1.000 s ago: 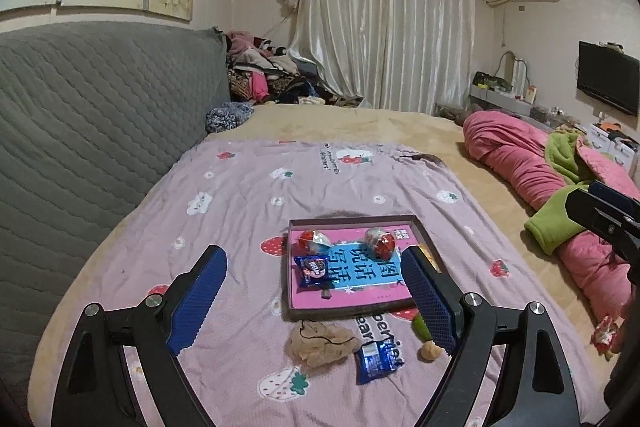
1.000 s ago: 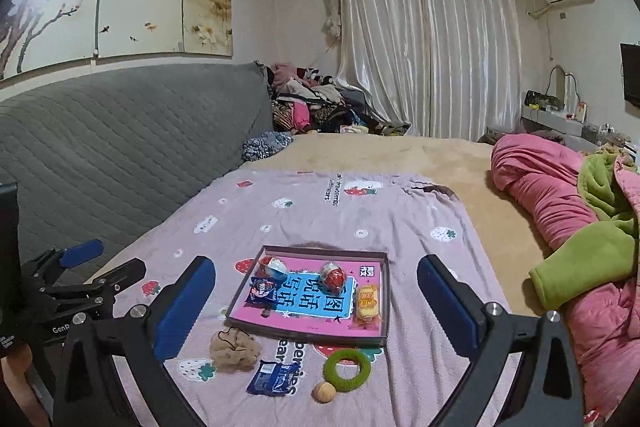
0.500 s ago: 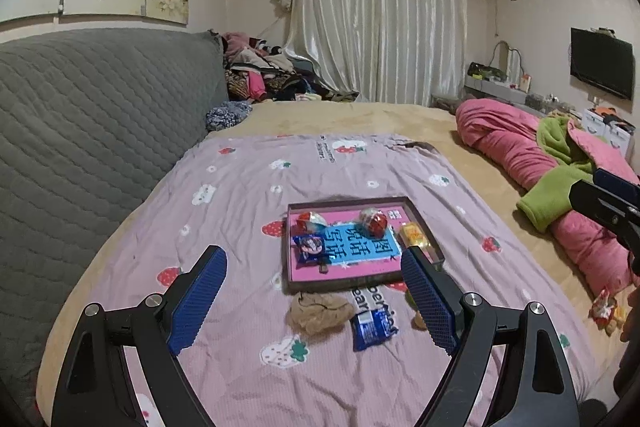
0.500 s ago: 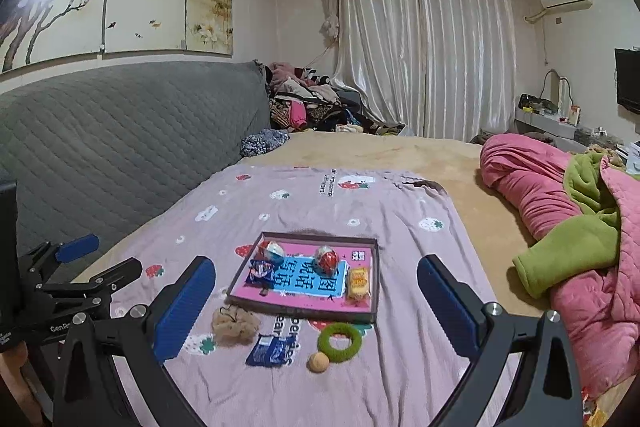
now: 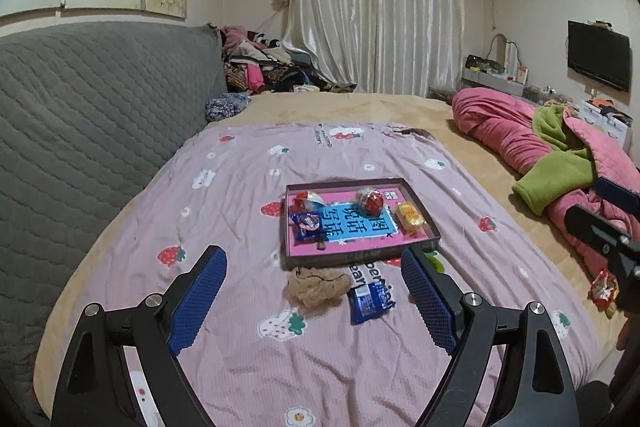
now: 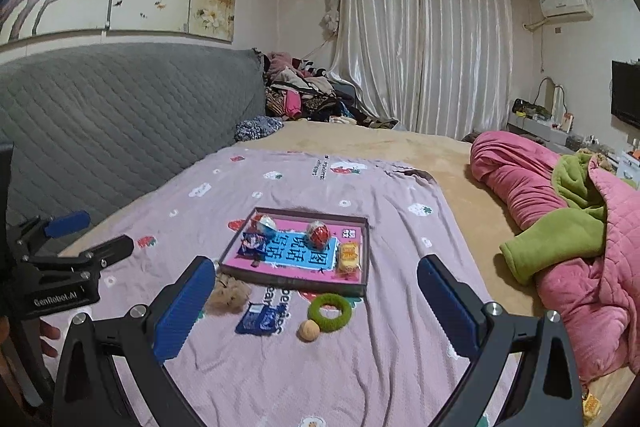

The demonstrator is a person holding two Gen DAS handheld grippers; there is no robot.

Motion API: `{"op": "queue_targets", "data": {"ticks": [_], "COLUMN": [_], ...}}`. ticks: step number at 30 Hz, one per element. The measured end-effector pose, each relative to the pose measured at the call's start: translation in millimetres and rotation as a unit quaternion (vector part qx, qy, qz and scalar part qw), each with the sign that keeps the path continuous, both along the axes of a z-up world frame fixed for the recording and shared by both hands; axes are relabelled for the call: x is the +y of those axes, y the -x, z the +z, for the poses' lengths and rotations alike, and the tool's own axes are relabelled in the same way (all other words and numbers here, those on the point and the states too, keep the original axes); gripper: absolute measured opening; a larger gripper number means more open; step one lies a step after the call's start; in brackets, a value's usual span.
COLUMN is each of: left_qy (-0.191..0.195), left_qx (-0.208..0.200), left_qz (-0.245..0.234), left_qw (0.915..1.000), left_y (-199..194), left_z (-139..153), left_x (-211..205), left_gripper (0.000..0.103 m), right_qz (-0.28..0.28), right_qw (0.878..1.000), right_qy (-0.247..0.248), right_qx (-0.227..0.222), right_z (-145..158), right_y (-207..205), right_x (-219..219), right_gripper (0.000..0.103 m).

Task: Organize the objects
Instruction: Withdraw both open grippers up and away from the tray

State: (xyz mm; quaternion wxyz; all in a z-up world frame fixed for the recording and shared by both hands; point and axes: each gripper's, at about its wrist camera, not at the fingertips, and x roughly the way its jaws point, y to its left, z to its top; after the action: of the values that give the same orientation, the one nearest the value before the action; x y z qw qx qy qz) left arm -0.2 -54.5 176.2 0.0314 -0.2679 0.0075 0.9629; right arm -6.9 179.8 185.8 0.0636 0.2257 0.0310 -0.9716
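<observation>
Both pairs of jaws stand wide and empty as the left gripper (image 5: 314, 291) and the right gripper (image 6: 316, 293) hang above the near end of a bed spread with a lilac strawberry-print blanket (image 6: 288, 379); nothing lies between the blue pads of either tool.

On the blanket sits a shallow dark-rimmed tray (image 6: 362, 287) with a pink and blue printed floor; it already holds two foil-wrapped round sweets, a small blue packet and a yellow wrapped snack (image 6: 349, 255); four things lie loose just in front of its near rim: a tan fuzzy clump (image 6: 229, 297), a blue packet (image 6: 258, 319), a green fuzzy ring (image 6: 330, 311) and a small tan ball (image 6: 309, 330) touching or just beside the ring.

By the look of it the sorting is part done and this is the approach to the next pick; the likely call is for one gripper to come down over a loose item, the clump and packet lying nearer the left tool, the ring and ball nearer the right; the soft blanket may give under a pinch, and the ball could roll.
</observation>
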Motion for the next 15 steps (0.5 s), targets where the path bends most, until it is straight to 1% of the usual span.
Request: {"op": "queue_targets", "data": {"ticks": [6, 9, 15], "left_qy": [0.0, 0.002, 0.003], "left_qx": [-0.006, -0.01, -0.022], "left_qz": [-0.001, 0.0, 0.0], "left_qw": [1.0, 1.0, 0.9998], "left_y": [-7, -10, -14], "left_z": [-11, -17, -33], "left_x": [-1, 1, -1], "left_gripper": [0.09, 0.09, 0.09], "right_qz": [0.003, 0.014, 0.017], "right_qw": [1.0, 1.0, 0.999], "right_qy": [-0.015, -0.004, 0.01], "right_qx": [-0.019, -0.026, -0.035], "right_z": [-15, -23, -36], "right_y": [-6, -10, -14], "right_x": [-13, -16, -19], "right_gripper": [0.102, 0.102, 0.102]}}
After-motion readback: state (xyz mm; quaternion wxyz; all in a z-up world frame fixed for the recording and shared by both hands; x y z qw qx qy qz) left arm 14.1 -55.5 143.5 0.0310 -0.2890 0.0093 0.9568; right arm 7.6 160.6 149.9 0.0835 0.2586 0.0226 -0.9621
